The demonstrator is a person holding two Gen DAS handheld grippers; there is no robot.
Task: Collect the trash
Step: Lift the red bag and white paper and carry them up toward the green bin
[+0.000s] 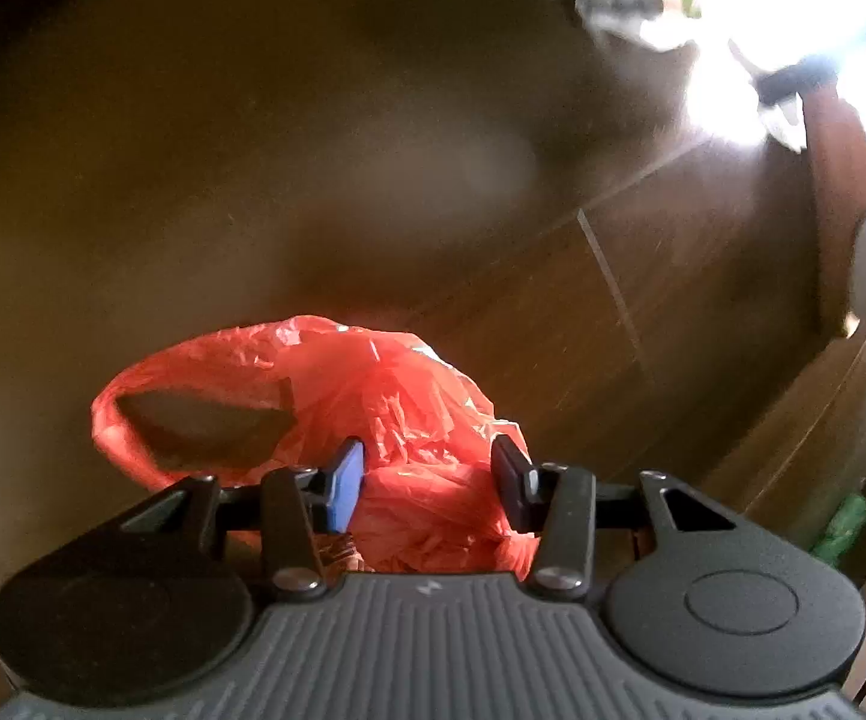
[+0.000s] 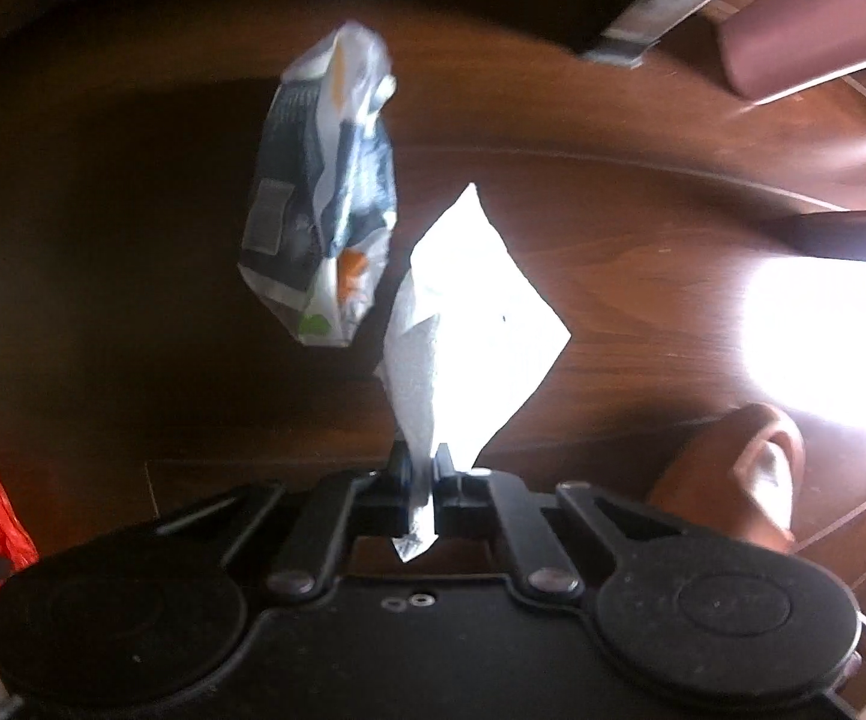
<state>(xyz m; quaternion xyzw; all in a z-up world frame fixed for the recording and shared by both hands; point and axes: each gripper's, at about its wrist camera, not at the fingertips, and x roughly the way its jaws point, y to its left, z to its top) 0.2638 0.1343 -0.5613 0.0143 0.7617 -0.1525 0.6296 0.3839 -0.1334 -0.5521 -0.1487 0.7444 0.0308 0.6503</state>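
The left tongs [image 1: 426, 480] stand apart, with crumpled film of the red plastic bag [image 1: 336, 414] lying between the fingers; a firm grip cannot be confirmed. The bag's mouth gapes on the left side. The right tongs [image 2: 419, 474] are clamped on a white paper napkin [image 2: 475, 324] (its lower tip protrudes behind the fingers). A crumpled printed wrapper [image 2: 327, 192] lies on the wooden floor [image 2: 643, 300], just beside the napkin.

Dim, motion-blurred fisheye views with bowed edges; blown-out glare on the wooden floor [image 2: 823, 336] at right.
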